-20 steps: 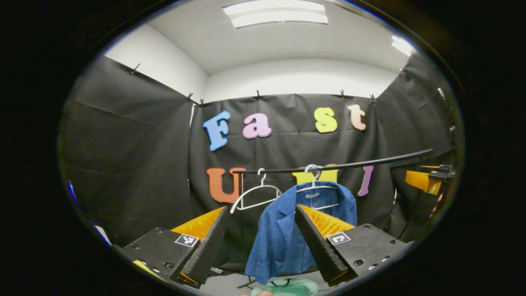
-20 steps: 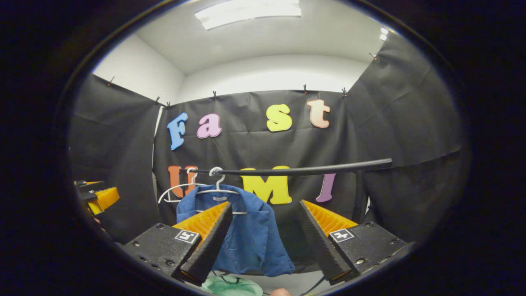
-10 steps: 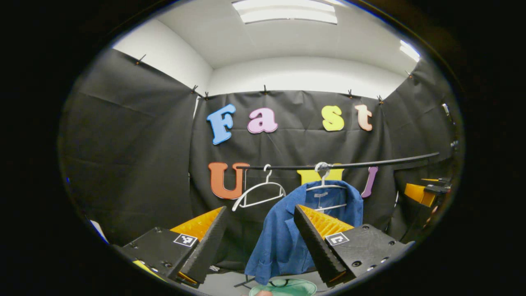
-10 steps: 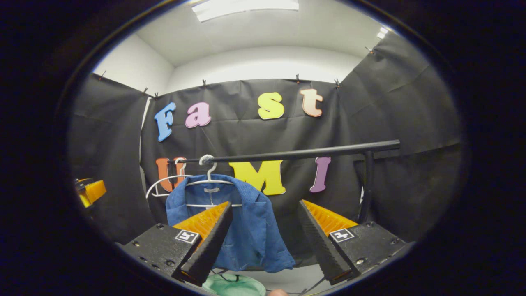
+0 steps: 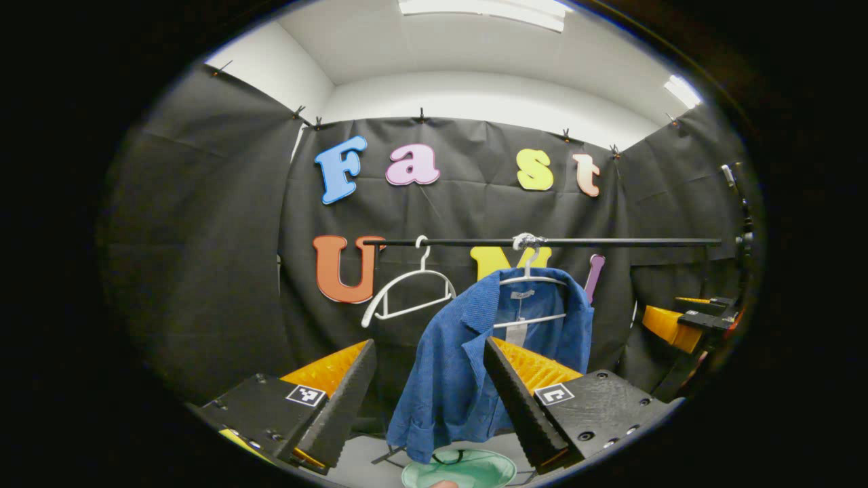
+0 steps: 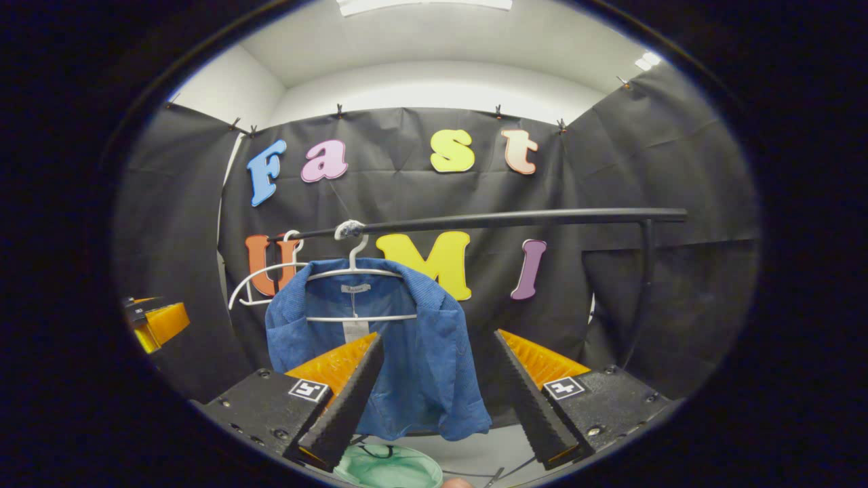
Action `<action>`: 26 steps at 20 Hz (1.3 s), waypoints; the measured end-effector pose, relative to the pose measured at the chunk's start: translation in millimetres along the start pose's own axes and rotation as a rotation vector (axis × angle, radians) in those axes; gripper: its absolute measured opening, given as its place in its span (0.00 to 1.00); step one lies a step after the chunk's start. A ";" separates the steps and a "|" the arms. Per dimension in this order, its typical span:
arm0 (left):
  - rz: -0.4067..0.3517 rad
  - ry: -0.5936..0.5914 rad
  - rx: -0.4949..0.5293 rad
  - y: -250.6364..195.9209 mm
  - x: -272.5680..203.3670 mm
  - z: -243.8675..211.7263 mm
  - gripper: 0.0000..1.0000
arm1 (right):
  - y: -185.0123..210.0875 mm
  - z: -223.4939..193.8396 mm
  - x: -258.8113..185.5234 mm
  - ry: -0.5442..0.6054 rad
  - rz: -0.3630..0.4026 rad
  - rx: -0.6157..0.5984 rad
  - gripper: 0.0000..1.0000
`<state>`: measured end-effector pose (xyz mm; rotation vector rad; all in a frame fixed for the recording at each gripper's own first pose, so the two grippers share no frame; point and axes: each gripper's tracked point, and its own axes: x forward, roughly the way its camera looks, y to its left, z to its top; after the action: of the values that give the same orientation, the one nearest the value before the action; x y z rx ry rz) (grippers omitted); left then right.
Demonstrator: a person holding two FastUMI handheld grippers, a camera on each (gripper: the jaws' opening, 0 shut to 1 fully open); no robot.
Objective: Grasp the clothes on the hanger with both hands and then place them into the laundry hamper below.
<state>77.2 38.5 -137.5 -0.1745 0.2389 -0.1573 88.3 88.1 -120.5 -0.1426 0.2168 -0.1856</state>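
Note:
A blue jacket (image 5: pixel 468 359) (image 6: pixel 413 359) hangs on a white hanger (image 5: pixel 532 281) (image 6: pixel 356 274) from a black rail (image 5: pixel 610 241) (image 6: pixel 515 218). Below it a pale green hamper (image 5: pixel 468 469) (image 6: pixel 386 468) peeks in at the bottom edge. My left gripper (image 5: pixel 428 396) stands open, well short of the jacket's left front. My right gripper (image 6: pixel 437 393) is open too, its fingers framing the jacket's right side from a distance. The right gripper also appears at the right edge of the left gripper view (image 5: pixel 685 322), and the left gripper at the left edge of the right gripper view (image 6: pixel 152 322).
An empty white hanger (image 5: pixel 407 291) (image 6: pixel 261 281) hangs on the rail left of the jacket. The rail's upright post (image 6: pixel 641 285) stands at the right. Black cloth walls close the booth on three sides. Grey floor (image 6: pixel 495 451) lies under the rack.
Both grippers have come nearer to the rack and tilted down: the jacket, the rail and the hamper now look larger, and the jacket's inner label shows.

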 end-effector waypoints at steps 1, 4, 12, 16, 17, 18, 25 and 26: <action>-0.006 0.008 -0.003 -4.6 7.1 -5.4 1.00 | 2.2 -5.1 8.4 0.007 0.006 -0.013 0.99; -0.007 0.031 0.000 -18.2 27.1 -24.4 1.00 | 4.2 -27.8 43.6 0.054 0.022 -0.030 1.00; 0.015 0.089 0.017 -50.9 99.9 -73.0 0.96 | 2.1 -85.8 147.3 0.194 0.113 0.011 0.98; 0.034 0.139 0.024 -58.4 133.9 -92.9 1.00 | -3.4 -114.2 184.3 0.269 0.124 0.077 0.96; 0.042 0.153 0.021 -59.0 139.9 -98.0 1.00 | -5.2 -119.2 191.1 0.284 0.123 0.097 0.96; 0.045 0.157 0.012 -59.8 145.7 -100.9 1.00 | -6.6 -121.5 196.6 0.289 0.127 0.116 0.94; 0.126 0.223 -0.044 -49.7 187.4 -127.7 1.00 | -9.9 -131.7 221.0 0.293 0.154 0.190 0.79; 0.126 0.231 -0.050 -49.5 190.6 -130.8 0.94 | -9.4 -130.9 224.4 0.296 0.159 0.200 0.75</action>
<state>221.0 -63.0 -295.3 -0.1906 0.4831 -0.0458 272.4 18.8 -290.4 0.1022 0.5006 -0.0681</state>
